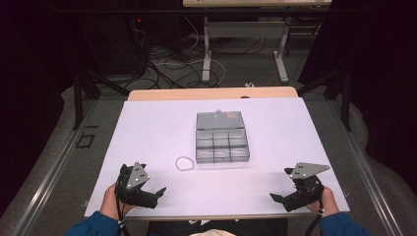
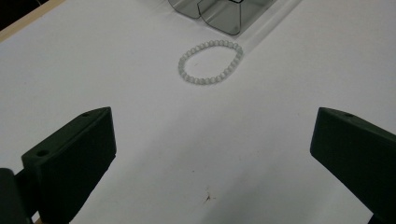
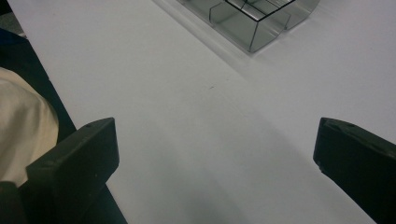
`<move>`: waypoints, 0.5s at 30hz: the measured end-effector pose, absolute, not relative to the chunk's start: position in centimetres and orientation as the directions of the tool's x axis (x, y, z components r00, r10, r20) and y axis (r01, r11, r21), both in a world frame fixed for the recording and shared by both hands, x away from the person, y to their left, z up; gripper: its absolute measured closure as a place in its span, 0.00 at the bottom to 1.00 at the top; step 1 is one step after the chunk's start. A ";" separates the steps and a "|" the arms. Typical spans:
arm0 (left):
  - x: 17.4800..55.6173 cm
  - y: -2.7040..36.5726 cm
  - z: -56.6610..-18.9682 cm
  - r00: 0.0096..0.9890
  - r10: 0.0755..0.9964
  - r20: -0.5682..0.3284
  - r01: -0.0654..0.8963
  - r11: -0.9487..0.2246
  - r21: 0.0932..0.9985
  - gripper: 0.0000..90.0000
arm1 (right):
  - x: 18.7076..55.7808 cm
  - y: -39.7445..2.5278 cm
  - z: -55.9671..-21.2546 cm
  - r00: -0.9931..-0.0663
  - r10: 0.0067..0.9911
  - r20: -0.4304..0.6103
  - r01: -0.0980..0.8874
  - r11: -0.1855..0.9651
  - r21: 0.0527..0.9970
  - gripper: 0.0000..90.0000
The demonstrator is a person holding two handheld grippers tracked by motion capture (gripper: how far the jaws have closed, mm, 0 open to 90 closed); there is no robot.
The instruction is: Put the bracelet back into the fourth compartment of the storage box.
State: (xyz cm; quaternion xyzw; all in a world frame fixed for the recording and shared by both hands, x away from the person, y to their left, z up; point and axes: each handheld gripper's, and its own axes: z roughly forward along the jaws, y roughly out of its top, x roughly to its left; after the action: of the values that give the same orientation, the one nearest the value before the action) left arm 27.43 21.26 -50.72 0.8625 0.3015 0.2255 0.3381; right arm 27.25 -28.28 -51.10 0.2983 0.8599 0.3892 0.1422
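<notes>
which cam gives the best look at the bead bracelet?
Left gripper view: the bracelet lies straight ahead between its open jaws, single beads visible, just short of the clear compartment box. In the high view it is a small pale ring left of the box. The right gripper view looks at the box corner and bare table.

A pale beaded bracelet (image 1: 184,163) lies flat in a closed loop — just at nine o'clock of the clear compartment box (image 1: 221,137), lid open.

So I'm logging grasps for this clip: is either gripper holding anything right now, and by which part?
Nothing is held. Both the left gripper and the right gripper are open over the table, and the bracelet lies loose beside the box.
</notes>
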 end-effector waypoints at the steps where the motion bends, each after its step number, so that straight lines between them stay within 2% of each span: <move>1: 27.4 21.3 -50.7 0.717 0.673 0.185 0.368 -0.590 0.719 0.00 | 27.2 -28.3 -51.1 -0.782 0.624 -0.012 0.402 0.519 0.754 0.00; 15: 28.2 20.6 -50.5 0.694 0.700 0.170 0.400 -0.571 0.717 0.00 | 27.2 -28.1 -51.1 -0.781 0.624 -0.012 0.412 0.530 0.741 0.00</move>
State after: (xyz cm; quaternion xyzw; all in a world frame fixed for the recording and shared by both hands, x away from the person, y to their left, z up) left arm 28.25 20.61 -50.47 0.8573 0.3207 0.2245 0.3344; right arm 27.21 -28.13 -51.12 0.3000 0.8634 0.3810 0.1391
